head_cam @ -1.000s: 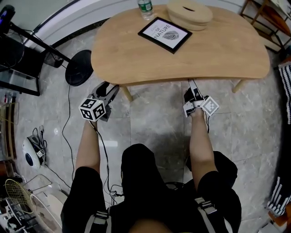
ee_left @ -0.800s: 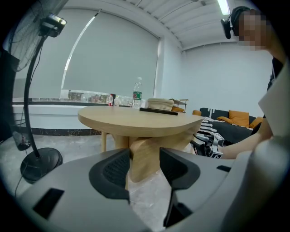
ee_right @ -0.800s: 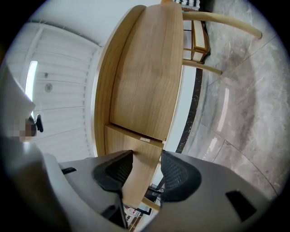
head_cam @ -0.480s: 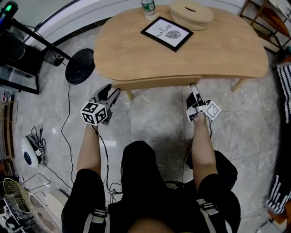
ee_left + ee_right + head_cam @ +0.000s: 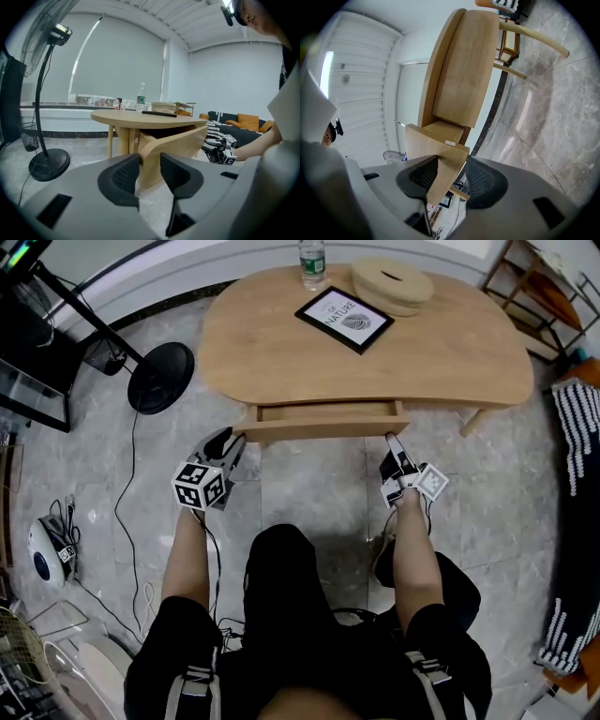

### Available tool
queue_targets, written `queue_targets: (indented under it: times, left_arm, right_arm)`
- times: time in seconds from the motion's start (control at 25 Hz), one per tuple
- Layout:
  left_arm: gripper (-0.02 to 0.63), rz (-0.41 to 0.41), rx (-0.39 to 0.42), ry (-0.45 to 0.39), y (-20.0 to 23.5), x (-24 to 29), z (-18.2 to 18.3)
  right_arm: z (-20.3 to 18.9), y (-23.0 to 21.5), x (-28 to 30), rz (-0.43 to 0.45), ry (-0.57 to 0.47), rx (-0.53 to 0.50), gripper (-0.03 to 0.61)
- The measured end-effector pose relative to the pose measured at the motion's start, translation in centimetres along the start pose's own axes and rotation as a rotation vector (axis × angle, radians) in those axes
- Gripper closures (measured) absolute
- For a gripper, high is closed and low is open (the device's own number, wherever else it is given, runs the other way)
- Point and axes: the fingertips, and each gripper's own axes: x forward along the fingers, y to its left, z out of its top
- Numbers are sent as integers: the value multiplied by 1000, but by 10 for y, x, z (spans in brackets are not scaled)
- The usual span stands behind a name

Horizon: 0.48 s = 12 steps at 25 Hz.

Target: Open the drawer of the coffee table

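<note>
Drawer (image 5: 323,412) found pulled part-way out from under the near edge of the bench (image 5: 450,367). A strip of its bare inside is exposed behind the drawer front (image 5: 323,428).

Left gripper (image 5: 229,440) is held at the left end of the drawer front. In the left gripper view its fingers (image 5: 123,176) have just been closing, and the end of the wooden panel is seen filling the gap between the pads. Fingers part-open, closed on that panel.

Right gripper (image 5: 393,442) is held at the right end of the same panel. In the right gripper view its fingers (image 5: 485,180) are set about halfway apart, with the board's corner clamped between the pads.

On the bench top, at the far side, a water bottle (image 5: 312,261), a framed print (image 5: 344,319) and a round wooden box (image 5: 392,285) are noted, close together. A fan base (image 5: 161,378) is seen on the tiled floor (image 5: 309,488), left of the bench.
</note>
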Motion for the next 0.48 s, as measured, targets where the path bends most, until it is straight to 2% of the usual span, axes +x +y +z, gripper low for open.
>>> queue_targets:
  times: [0.28, 0.48]
  left_arm:
    - [465, -3, -29, -5, -6, -16, -4]
    - [466, -2, -21, 7, -9, -19, -7]
  right_arm:
    - [-11, 6, -15, -31, -21, 14, 376]
    - [-13, 5, -19, -39, -37, 2, 377]
